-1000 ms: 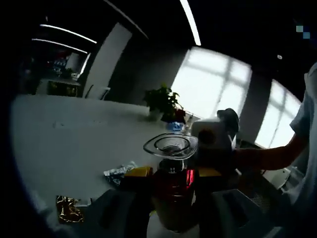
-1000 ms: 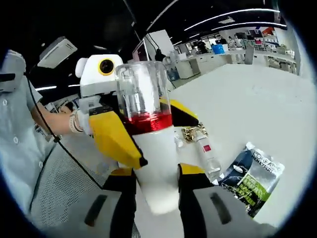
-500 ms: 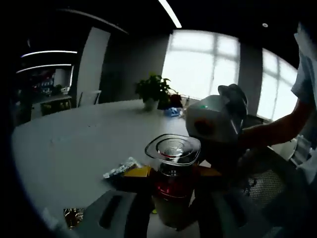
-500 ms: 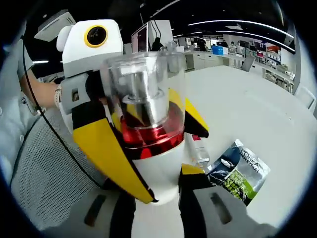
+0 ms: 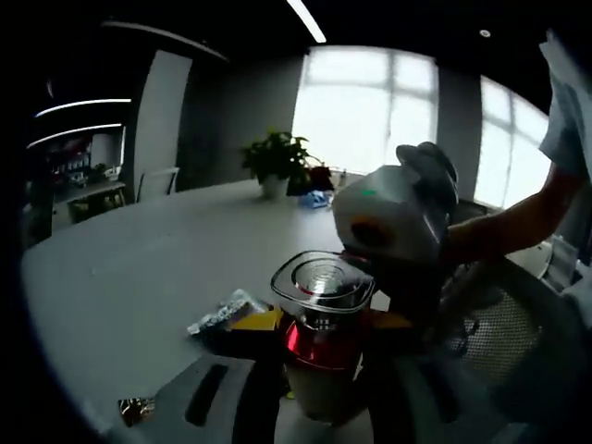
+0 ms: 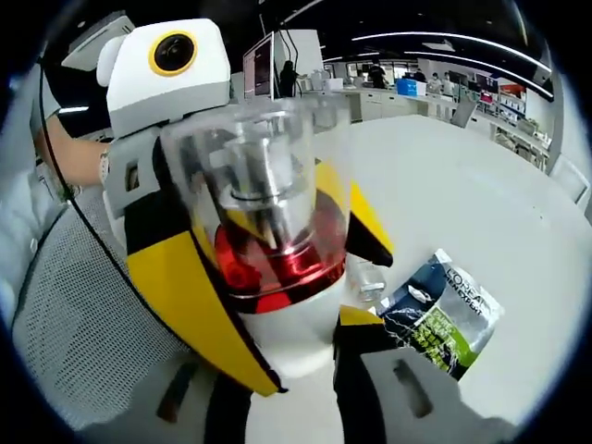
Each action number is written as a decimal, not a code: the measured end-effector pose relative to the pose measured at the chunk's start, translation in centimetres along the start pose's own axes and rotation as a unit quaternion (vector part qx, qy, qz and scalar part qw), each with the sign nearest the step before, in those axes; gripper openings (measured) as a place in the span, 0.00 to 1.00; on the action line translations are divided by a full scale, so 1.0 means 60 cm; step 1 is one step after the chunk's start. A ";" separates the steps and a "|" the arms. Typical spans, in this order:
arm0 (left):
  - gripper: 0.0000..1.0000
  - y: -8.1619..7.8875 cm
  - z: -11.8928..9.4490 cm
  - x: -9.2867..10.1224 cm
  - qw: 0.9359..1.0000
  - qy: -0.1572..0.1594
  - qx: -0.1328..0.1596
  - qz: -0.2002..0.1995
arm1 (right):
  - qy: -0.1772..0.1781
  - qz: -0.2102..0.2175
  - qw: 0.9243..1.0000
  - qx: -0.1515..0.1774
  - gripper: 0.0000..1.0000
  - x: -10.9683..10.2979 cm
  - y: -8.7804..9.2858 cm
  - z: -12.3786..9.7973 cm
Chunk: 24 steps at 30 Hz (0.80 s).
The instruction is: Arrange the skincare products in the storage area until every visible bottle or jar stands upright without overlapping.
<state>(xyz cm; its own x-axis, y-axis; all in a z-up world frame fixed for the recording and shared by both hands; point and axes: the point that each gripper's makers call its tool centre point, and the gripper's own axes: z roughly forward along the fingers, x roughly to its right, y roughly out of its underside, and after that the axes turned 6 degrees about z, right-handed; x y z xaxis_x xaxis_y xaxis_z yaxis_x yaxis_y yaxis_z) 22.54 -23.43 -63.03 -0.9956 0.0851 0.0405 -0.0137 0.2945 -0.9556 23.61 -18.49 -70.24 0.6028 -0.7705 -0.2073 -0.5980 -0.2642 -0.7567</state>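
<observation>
Bottle [image 6: 277,268] sits clamped between both grippers' jaws, cap upward.

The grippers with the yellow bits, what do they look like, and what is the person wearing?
The left gripper has long yellow-and-black fingers and a white box body with a yellow-ringed round lens on top; a thin black cable runs beside it. The right gripper has yellow tips and grey bases. The person wears a light short sleeve.

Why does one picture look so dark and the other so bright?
The left gripper view faces bright windows, so the bottle and table go dim; the right gripper view has even room light, but the close bottle cap is blurred and bulged.
</observation>
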 end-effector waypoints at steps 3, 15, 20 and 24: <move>0.29 -0.003 0.003 -0.003 1.000 0.001 0.001 0.000 | -0.001 0.004 1.000 0.003 0.32 0.004 -0.001 -0.002; 0.29 -0.009 0.019 -0.018 1.000 -0.003 0.003 0.024 | 0.006 -0.014 1.000 0.009 0.32 0.031 -0.008 0.000; 0.29 -0.010 0.024 -0.029 0.999 -0.004 0.006 0.032 | 0.009 -0.023 1.000 0.012 0.32 0.043 -0.013 0.003; 0.29 -0.012 0.027 -0.035 0.999 -0.007 0.009 0.044 | 0.014 -0.040 0.999 0.004 0.32 0.054 -0.017 0.006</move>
<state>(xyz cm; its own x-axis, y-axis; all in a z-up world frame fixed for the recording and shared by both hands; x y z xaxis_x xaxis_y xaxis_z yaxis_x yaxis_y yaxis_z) 24.50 -25.37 -62.88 -0.9942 0.0964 -0.0470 0.0716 0.2700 -0.9602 26.35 -20.50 -70.37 0.6332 -0.7634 -0.1278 -0.5442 -0.3217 -0.7748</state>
